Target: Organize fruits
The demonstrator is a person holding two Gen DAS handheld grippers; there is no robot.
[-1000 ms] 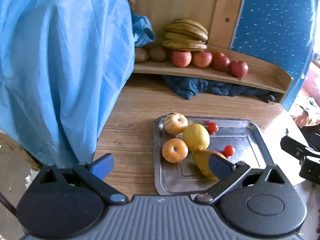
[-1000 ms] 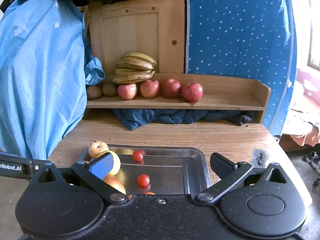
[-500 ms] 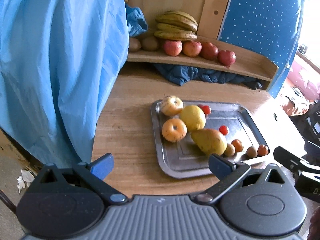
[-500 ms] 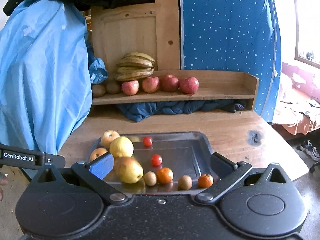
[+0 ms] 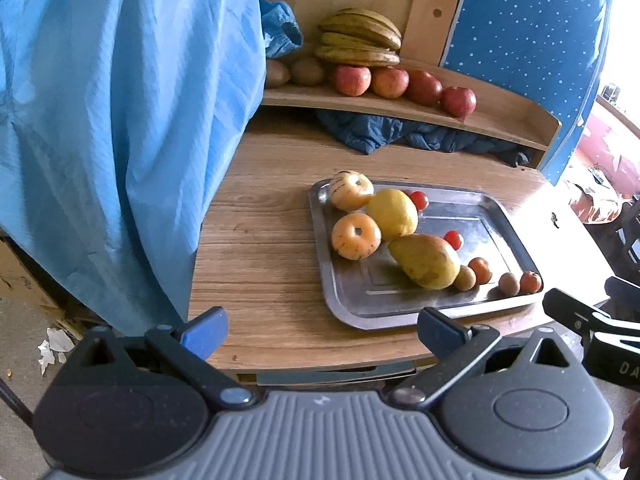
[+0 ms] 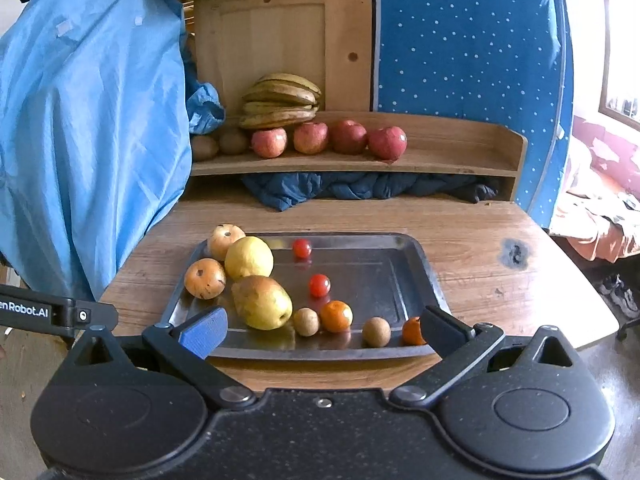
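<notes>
step in hand, as i judge it: pick the first fruit off the metal tray (image 6: pixel 416 252) and carry it to the wooden shelf (image 6: pixel 460 156) at the back, where bananas (image 6: pixel 280 100), red apples (image 6: pixel 328 138) and two kiwis (image 6: pixel 218 144) already sit grouped by kind.

tray contents: pear (image 6: pixel 262 302) near the front left, lemon (image 6: pixel 249 258) just behind it and touching, two orange round fruits (image 6: pixel 205 279) along the left wall, two cherry tomatoes (image 6: pixel 319 285) mid-tray, and along the front rim two small brown fruits (image 6: pixel 306 322) and two small orange ones (image 6: pixel 336 316).

how i would do it: start with the pear, since it is nearest and has free space on its right. close across the narrow axis, not along the length, and grip gently; it looks ripe and would bruise. lift straight up so it does not nudge the small brown fruit just beside it; round things roll on that slick metal.

left hand-held gripper (image 5: pixel 320 334): fingers spread wide, nothing between them, hovering over the near edge of the surface (image 5: pixel 260 260), short of the tray.

right hand-held gripper (image 6: pixel 320 330): also spread wide and empty, above the tray's front rim, touching no fruit as far as i can see.
</notes>
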